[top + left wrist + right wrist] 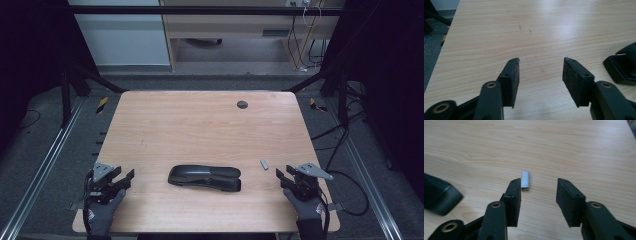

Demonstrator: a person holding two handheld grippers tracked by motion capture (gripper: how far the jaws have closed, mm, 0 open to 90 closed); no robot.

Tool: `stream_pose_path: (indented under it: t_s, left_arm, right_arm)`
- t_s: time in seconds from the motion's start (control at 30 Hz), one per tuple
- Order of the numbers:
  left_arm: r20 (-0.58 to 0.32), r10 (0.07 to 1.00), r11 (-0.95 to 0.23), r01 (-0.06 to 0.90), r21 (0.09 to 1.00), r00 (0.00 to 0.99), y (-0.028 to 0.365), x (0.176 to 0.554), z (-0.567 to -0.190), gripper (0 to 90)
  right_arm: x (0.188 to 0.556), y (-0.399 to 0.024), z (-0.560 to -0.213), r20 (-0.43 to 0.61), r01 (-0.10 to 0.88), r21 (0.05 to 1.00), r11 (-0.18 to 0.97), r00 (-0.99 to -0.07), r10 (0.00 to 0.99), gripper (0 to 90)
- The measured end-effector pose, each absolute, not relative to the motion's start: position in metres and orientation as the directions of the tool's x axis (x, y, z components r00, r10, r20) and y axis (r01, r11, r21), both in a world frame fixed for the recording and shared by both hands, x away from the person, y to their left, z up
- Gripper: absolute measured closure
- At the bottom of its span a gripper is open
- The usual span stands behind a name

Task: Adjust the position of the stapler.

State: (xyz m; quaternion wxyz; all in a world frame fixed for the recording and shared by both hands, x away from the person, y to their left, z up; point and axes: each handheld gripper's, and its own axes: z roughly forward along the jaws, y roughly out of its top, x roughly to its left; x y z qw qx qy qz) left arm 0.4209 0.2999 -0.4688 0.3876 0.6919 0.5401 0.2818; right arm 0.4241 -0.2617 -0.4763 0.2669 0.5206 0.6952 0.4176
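Stapler: black stapler [205,177] lies flat on its side-to-side length near the front middle of the table [200,125], between the two grippers and touched by neither.
Staple strip: small silver staple strip [264,164] lies flat on the wood just right of the stapler, apart from it; in the right gripper view the strip [525,180] sits just ahead of the tip of that view's left-hand jaw, not between the pads.
Left gripper: left gripper [118,181] hovers near the table's front left corner, held in a gloved hand [102,212]; its jaws stand spread with bare wood between them, and in its own view [541,72] the stapler's end [622,66] shows off to the right, well clear.
Right gripper: right gripper [283,179] sits near the front right edge, in the other gloved hand [310,212]; jaws wide apart and holding nothing [538,192].
Edges: both hands come over the front edge; the left gripper is close to the left edge, the right one close to the right edge.
Open room: the whole far half of the table is bare wood apart from a small dark round hole [242,104] near the back edge; free strips of wood lie between each gripper and the stapler.
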Motion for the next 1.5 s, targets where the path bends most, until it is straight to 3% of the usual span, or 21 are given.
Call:
stream_pose_path:
  t_s: [0.37,0.67,1.1,1.5]
  left_arm:
    - [0.024,0.946,-0.181,0.464,0.867,0.324,0.274,0.406,-0.449,49.0]
    - [0.058,0.918,-0.234,0.418,0.878,0.393,0.248,0.397,-0.431,45.4]
    - [0.131,0.845,-0.358,0.368,0.858,0.518,0.194,0.402,-0.416,43.4]
    - [0.207,0.764,-0.470,0.307,0.828,0.611,0.144,0.407,-0.409,47.5]
  right_arm:
    - [0.415,-0.223,-0.471,0.084,0.490,0.854,0.175,-0.462,0.883,81.5]
    - [0.411,-0.198,-0.476,0.109,0.500,0.843,0.200,-0.522,0.846,89.8]
    - [0.404,-0.179,-0.481,0.122,0.505,0.833,0.225,-0.565,0.816,90.0]
    - [0.402,-0.173,-0.478,0.131,0.492,0.843,0.216,-0.578,0.806,90.0]
